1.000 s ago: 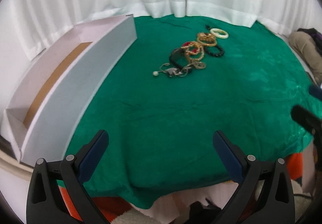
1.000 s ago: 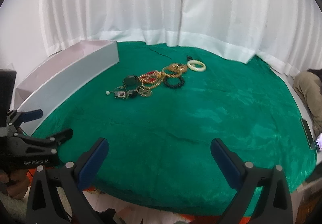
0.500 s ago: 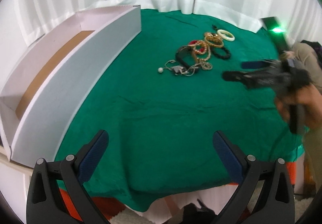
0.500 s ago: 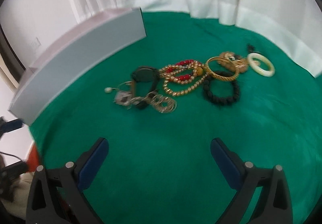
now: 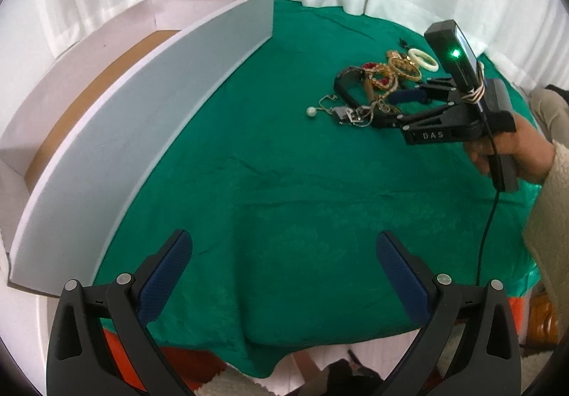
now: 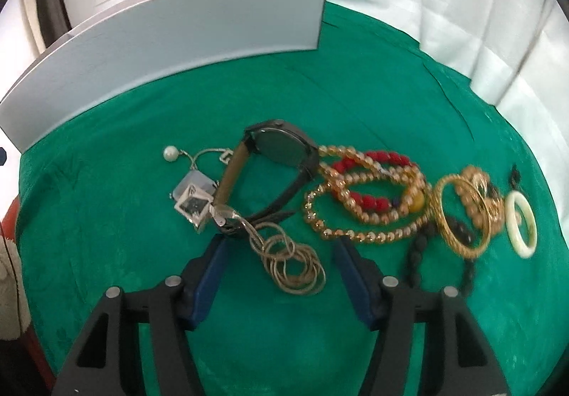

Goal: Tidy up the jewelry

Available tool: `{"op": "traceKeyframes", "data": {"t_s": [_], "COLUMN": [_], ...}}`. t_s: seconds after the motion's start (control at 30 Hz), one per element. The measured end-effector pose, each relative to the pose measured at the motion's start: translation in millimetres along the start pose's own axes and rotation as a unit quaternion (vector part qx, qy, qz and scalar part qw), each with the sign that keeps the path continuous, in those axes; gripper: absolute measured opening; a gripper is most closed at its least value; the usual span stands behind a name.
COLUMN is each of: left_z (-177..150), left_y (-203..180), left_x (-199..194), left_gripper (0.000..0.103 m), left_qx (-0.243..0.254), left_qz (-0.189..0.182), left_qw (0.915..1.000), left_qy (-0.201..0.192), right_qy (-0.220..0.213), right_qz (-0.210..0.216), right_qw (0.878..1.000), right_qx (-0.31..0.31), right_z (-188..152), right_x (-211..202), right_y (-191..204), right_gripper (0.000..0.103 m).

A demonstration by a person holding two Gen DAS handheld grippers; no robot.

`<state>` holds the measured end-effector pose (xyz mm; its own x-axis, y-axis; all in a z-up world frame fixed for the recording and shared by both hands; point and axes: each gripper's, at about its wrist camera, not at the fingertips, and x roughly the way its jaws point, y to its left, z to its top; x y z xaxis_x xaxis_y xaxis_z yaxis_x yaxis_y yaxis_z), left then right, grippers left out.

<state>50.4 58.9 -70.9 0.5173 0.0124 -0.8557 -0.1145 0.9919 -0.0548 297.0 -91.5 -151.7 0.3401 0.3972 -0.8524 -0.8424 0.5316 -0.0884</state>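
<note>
On the green cloth (image 6: 373, 83) the jewelry (image 6: 355, 197) lies in one tangled row, well apart from the white box (image 5: 149, 104); the right gripper (image 6: 281, 246) stands wide open around the thin ring chain (image 6: 295, 264), its fingers not touching it; this chain seems hooked to the watch (image 6: 281, 147) and the pearl pendant (image 6: 170, 153), so a lift can drag neighbours along or let the chain slip; the left gripper (image 5: 284, 253) hangs wide open over bare cloth, holding nothing.

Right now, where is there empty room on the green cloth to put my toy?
Bare green cloth lies between the long white box and the jewelry pile, nearer the left gripper. It is crowded where the right gripper straddles the thin gold rings.
</note>
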Motion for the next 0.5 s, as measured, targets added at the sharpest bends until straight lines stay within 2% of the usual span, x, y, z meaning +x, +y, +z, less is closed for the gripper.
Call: {"op": "traceKeyframes", "data": {"t_s": [0.1, 0.13, 0.17, 0.23, 0.3, 0.5], "left_z": [-1.7, -1.9, -2.1, -2.2, -2.2, 0.1], "left_y": [0.4, 0.4, 1.1, 2.6, 3.3, 2.8], "left_x": [0.3, -0.2, -0.5, -0.8, -0.1, 9.7], "left_gripper": [0.103, 0.103, 0.103, 0.103, 0.103, 0.103], "left_qx": [0.002, 0.002, 0.001, -0.001, -0.002, -0.003], "left_qz": [0.003, 0.003, 0.004, 0.004, 0.005, 0.001], "left_qw": [1.0000, 1.0000, 1.0000, 1.0000, 1.0000, 1.0000], "left_qy": [0.000, 0.000, -0.001, -0.002, -0.002, 0.008], "right_qy": [0.005, 0.007, 0.008, 0.000, -0.015, -0.097], "right_qz": [0.019, 0.022, 0.027, 0.029, 0.034, 0.059], "right_qw": [1.000, 1.000, 1.000, 0.999, 0.998, 0.983], "right_qx": [-0.002, 0.003, 0.010, 0.032, 0.057, 0.147], "right_z": [6.4, 9.0, 9.1, 5.1, -4.1, -36.9], "right_x": [7.0, 8.1, 7.4, -2.4, -19.0, -83.5], "right_y": [-4.5, -6.4, -8.6, -10.8, -10.7, -6.7], "right_gripper": [0.033, 0.016, 0.009, 0.004, 0.004, 0.003]}}
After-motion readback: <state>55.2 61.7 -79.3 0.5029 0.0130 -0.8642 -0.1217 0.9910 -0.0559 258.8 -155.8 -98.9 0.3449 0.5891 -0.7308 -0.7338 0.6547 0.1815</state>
